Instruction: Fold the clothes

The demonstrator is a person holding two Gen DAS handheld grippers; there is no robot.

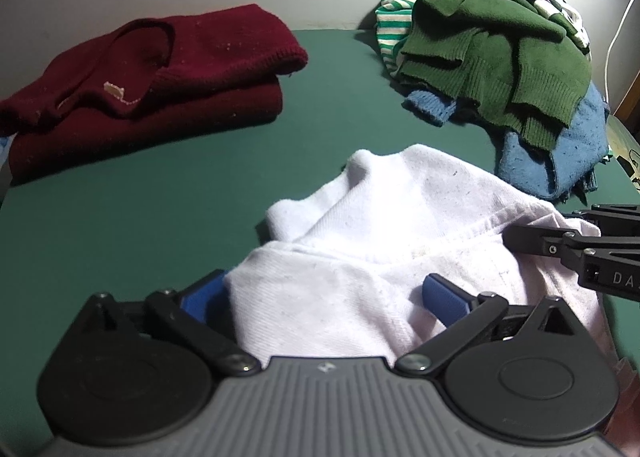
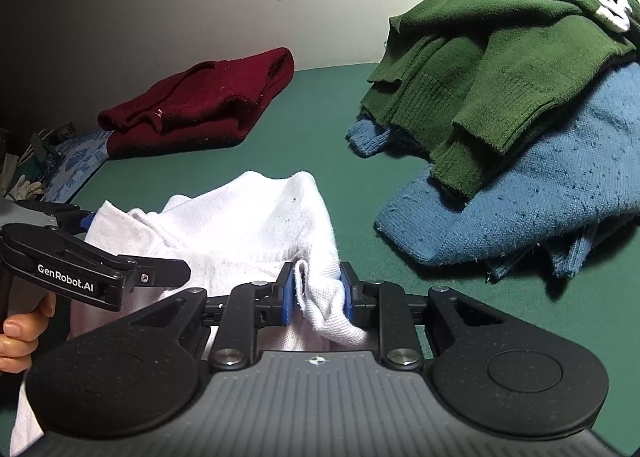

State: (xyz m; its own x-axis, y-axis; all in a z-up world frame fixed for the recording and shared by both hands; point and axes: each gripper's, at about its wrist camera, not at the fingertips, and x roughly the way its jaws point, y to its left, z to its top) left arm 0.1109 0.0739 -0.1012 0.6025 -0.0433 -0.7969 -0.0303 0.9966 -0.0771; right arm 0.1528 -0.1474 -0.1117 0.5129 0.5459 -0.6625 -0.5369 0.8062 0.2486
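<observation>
White garment [image 1: 360,257], maroon sweater [image 1: 160,89], green sweater [image 1: 500,57], teal table [image 1: 160,217].

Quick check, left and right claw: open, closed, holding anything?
Left claw: wide open, white garment lying between its fingers, not clamped.
Right claw: closed on a bunched edge of the white garment.

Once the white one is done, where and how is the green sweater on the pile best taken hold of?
Likely by the ribbed hem hanging off the near edge of the green sweater. It lies loose atop the blue knit, so a claw coming from the front at table level could pinch that edge without catching the layers beneath.
</observation>
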